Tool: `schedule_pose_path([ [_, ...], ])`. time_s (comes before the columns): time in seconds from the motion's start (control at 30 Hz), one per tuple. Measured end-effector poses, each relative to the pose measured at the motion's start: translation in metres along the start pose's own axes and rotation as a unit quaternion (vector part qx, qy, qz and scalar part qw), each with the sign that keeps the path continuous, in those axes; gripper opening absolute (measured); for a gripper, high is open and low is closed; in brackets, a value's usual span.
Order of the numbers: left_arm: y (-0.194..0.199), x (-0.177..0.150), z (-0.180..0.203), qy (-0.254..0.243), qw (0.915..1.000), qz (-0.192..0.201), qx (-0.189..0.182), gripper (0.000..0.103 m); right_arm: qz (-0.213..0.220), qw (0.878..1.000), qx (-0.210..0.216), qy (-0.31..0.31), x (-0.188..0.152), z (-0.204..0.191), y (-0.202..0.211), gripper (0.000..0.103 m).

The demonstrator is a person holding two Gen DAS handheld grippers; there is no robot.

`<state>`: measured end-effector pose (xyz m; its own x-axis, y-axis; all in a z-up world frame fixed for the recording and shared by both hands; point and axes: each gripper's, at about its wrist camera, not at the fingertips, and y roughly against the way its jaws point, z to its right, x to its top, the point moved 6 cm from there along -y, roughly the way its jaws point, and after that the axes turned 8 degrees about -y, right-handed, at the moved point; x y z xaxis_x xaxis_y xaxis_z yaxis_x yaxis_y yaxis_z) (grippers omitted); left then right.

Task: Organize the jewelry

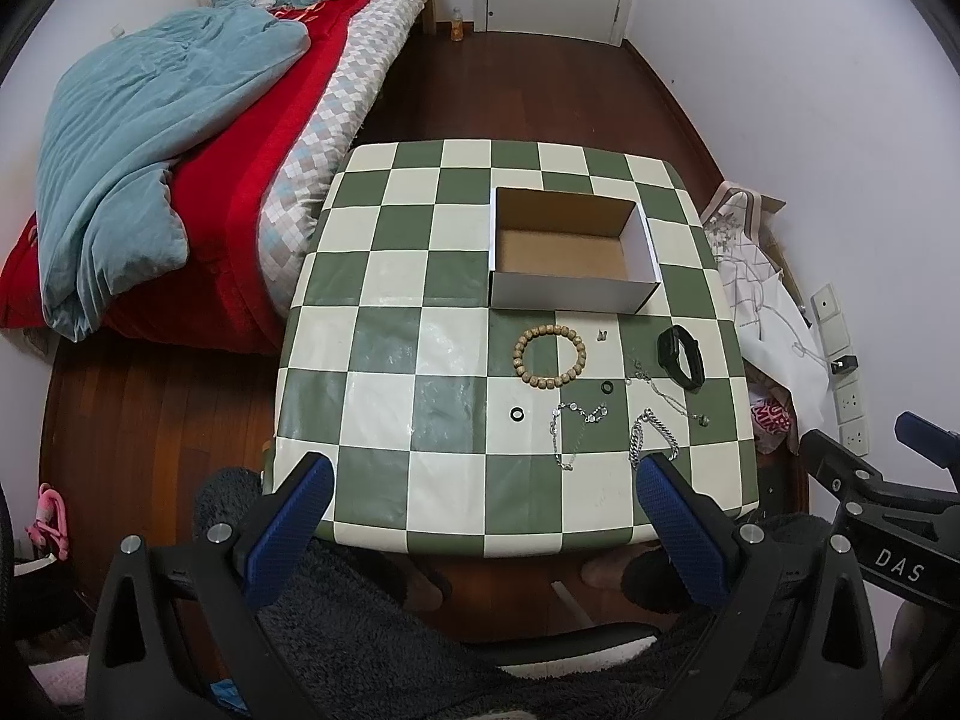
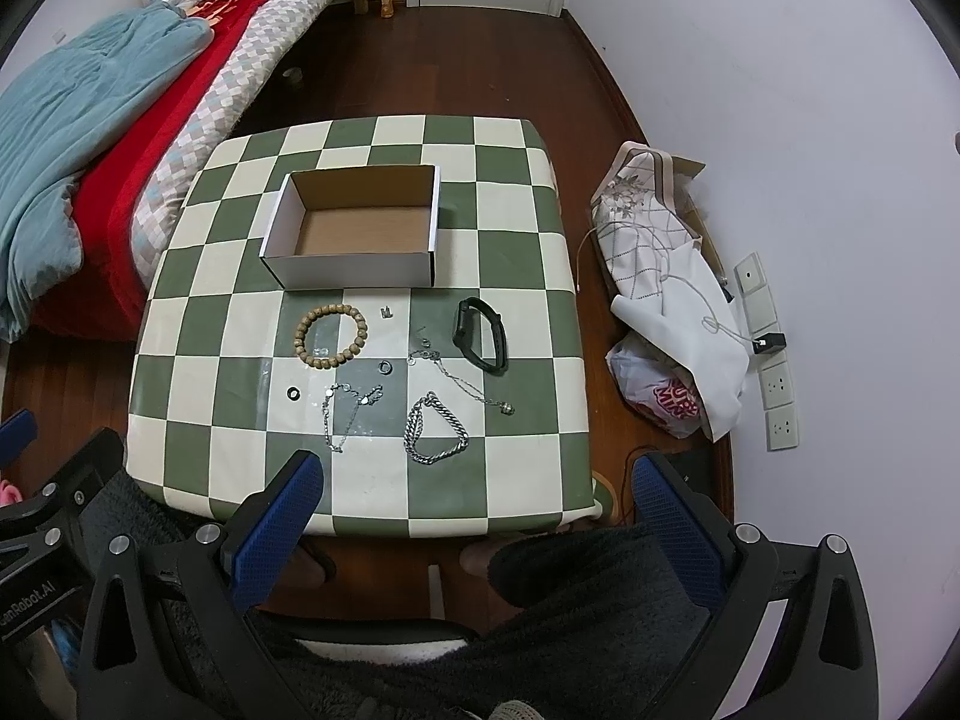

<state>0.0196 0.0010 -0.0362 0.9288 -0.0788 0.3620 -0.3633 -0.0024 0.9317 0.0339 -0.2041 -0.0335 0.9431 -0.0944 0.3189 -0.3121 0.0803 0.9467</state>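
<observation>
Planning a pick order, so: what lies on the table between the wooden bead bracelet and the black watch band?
Between the wooden bead bracelet and the black watch band lies one tiny metal piece, too small to identify; otherwise bare checkered cloth. The right wrist view shows it best.

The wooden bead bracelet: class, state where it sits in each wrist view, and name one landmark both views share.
Left wrist view: wooden bead bracelet right of centre, just below the cardboard box.
Right wrist view: wooden bead bracelet left of centre, below the box's left half.
Shared landmark: the open cardboard box on the checkered table.
</observation>
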Motion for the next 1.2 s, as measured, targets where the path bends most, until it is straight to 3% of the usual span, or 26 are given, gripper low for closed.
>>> schedule_pose_path([
  [1.2, 0.013, 0.005, -0.005, 0.0, 0.9998, 0.018, 0.001, 0.103, 0.009, 1.0, 0.004, 0.002, 0.005, -0.003, 0.012, 0.103],
])
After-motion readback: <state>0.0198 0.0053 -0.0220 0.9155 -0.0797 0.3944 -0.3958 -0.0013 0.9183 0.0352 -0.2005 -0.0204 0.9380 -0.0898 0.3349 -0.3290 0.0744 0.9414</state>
